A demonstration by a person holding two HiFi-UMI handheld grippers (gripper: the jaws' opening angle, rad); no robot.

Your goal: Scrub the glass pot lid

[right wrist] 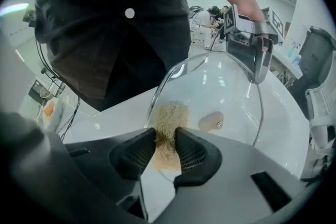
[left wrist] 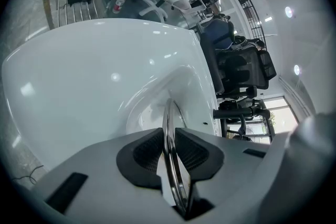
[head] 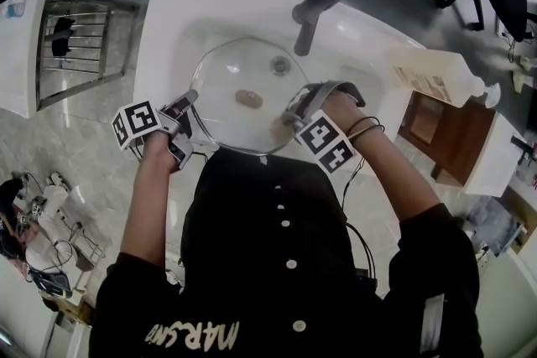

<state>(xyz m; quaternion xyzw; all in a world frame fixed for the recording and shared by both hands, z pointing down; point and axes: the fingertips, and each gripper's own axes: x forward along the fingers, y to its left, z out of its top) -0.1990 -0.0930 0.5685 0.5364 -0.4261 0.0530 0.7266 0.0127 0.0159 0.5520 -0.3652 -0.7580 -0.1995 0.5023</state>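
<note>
Closest to the person, the left gripper point(head: 186, 106) has its jaws closed narrowly on the metal rim of the glass pot lid point(head: 243, 80), which it holds on edge over the white sink point(head: 168, 12). In the left gripper view the rim point(left wrist: 170, 155) runs straight between the ribbed pads. The right gripper point(head: 289, 120) has its jaws pinched on a tan scrub pad point(right wrist: 168, 123), and the pad lies against the glass near the lid's lower edge, just beside the knob point(right wrist: 211, 121). The scrubbing step appears to be in hand. The next move likely calls for sweeping the pad across the glass toward the far rim while the left grip stays firm. Beyond stand the faucet point(head: 309, 17) and a bottle point(head: 436, 78).
</note>
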